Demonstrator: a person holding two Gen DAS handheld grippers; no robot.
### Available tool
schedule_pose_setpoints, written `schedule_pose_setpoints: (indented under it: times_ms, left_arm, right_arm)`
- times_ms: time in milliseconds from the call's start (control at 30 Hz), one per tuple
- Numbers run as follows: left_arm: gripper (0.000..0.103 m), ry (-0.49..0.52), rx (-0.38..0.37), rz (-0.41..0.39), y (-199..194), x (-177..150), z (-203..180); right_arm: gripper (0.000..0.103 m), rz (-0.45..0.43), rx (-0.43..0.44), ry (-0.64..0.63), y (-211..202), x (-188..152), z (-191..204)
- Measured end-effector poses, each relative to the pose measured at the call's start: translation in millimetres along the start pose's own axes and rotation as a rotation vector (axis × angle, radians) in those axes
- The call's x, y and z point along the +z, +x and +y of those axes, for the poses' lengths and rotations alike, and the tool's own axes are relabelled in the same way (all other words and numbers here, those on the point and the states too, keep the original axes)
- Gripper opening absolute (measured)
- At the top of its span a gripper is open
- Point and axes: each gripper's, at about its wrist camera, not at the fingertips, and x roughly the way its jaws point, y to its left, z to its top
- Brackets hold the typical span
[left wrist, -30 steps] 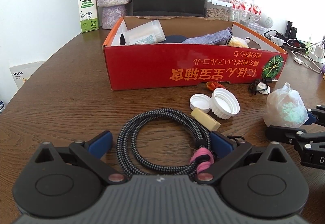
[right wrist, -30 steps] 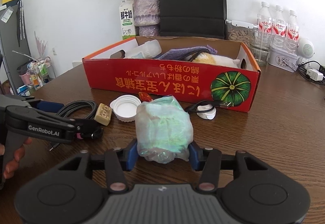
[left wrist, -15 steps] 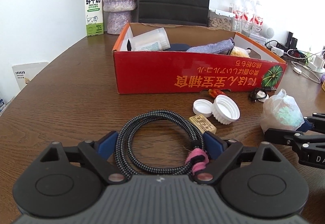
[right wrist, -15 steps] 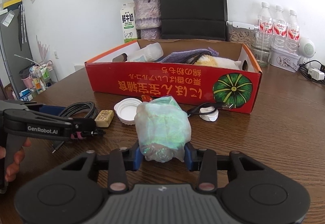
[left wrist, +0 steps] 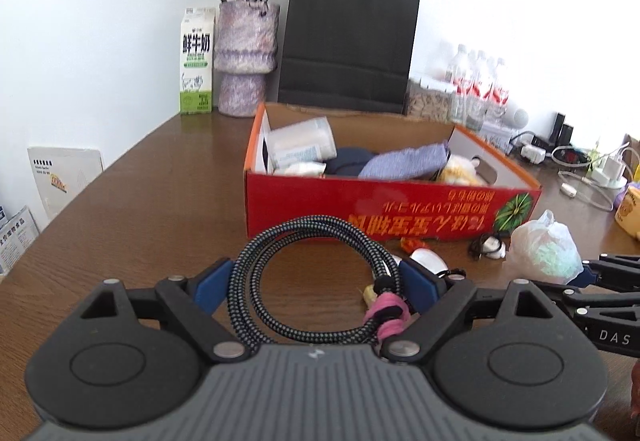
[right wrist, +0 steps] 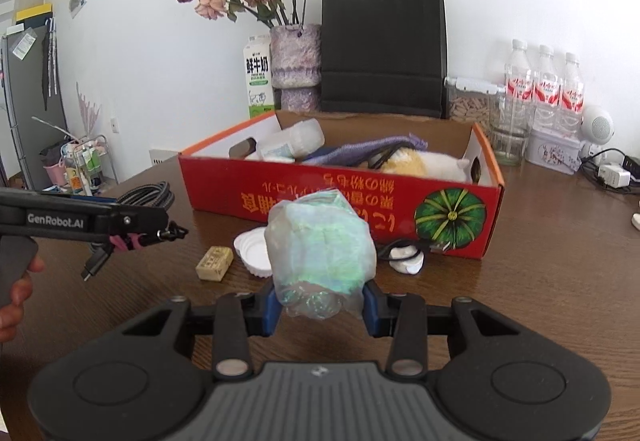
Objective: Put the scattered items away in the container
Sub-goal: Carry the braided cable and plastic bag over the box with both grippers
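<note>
White caps (left wrist: 427, 259) mostly hidden behind left tongs (left wrist: 316, 283).

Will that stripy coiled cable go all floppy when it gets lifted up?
Probably a bit. The braided cable looks bendy, but the pink tie likely keeps its loops together. One loose plug end already dangles below the left gripper, so it may swing.

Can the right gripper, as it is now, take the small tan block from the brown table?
Probably not: the right gripper is shut on the clear plastic bag, so its jaws are occupied. The small tan block itself lies uncovered.
</note>
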Motion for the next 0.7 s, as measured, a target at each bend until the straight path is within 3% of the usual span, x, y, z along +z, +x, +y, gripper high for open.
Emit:
schedule_pose_setpoints:
  times_ms: [367,700]
  left_arm:
    - [0.089,-0.015,-0.080,-0.171,-25,55,-3]
    - [0.089,-0.028,-0.133,-0.263,-19,96,-13]
  right_arm:
    - [0.039,-0.123,0.003,-0.023,-22,44,-5]
    - [0.039,-0.201,-0.037,-0.025,-13,85,-21]
